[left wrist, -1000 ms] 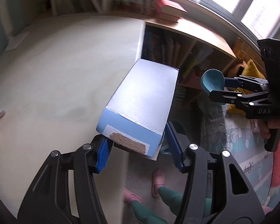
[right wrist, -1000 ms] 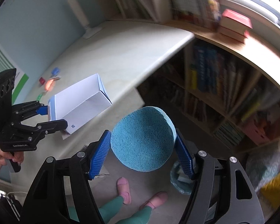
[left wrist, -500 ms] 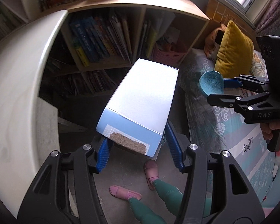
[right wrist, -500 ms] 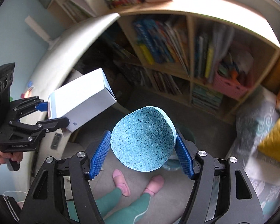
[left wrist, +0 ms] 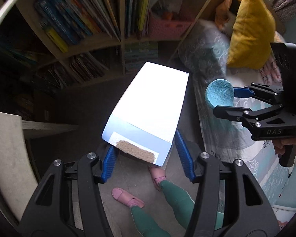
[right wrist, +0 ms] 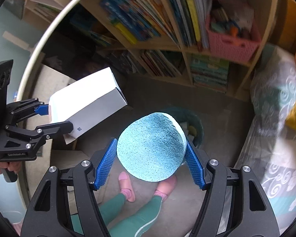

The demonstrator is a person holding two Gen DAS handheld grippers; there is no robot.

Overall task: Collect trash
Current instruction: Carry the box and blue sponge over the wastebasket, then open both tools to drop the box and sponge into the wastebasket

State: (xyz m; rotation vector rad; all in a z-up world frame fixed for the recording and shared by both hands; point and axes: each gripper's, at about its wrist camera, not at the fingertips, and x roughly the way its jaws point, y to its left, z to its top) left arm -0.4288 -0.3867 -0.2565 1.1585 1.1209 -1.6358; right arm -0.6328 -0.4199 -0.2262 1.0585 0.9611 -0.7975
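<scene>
Blue-padded, the left gripper (left wrist: 145, 155) points steeply down over the floor, clamped on the near end of a white and pale-blue carton (left wrist: 150, 110) that juts forward from it. Beside it the right gripper (right wrist: 151, 163), tilted down likewise, squeezes a round teal sponge (right wrist: 151, 147) above a dark bin (right wrist: 194, 127) on the floor by the bookshelf (right wrist: 167, 29).
</scene>
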